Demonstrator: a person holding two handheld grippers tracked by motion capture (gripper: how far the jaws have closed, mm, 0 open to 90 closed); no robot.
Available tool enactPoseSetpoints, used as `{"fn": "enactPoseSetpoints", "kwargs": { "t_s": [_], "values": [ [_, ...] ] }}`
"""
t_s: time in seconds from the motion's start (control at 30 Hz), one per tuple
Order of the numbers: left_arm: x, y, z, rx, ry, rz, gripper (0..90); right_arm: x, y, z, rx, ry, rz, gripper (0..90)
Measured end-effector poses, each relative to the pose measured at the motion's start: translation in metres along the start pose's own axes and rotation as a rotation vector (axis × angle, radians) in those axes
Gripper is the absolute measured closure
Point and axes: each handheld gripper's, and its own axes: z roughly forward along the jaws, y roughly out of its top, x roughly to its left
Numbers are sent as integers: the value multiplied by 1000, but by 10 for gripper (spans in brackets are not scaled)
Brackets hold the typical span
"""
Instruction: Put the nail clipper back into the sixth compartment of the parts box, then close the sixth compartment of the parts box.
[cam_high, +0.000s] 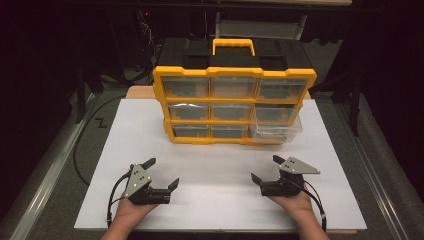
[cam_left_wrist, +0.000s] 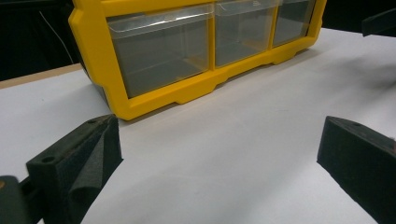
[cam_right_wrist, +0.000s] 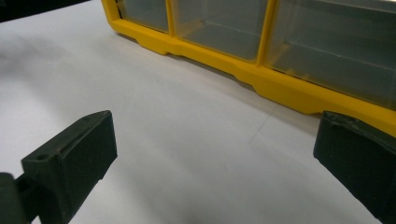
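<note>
item: yellow-framed drawer organiser (cam_high: 234, 102), standing upright at the far middle of the white table (cam_high: 220, 165), black back shell and yellow carry handle (cam_high: 233, 46) on top. nine clear plastic drawers in three rows; the lower right drawer (cam_high: 276, 131) sits pulled partway out of the frame, the others look flush.

handling, judged: frame stiff and fairly bulky, likely light if the drawers are empty; nothing can be made out inside them. clear drawers thin, smooth, probably slippery and easy to crack if squeezed hard. best hold for a drawer is its front lip; for the whole case, the handle.

left gripper (cam_high: 161, 174): near the table's front edge, well apart from the organiser, jaws spread wide, holding nothing.

right gripper (cam_high: 265, 169): likewise near the front edge, jaws spread wide, touching nothing, angled toward the bottom row.
</note>
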Motion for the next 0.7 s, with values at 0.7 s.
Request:
{"fn": "enactPoseSetpoints", "kwargs": {
  "t_s": [0.7],
  "values": [
    [1, -2, -4, -6, 8, -9, 6, 0, -2, -1, -17, -31, 3, 85]
  ]
}}
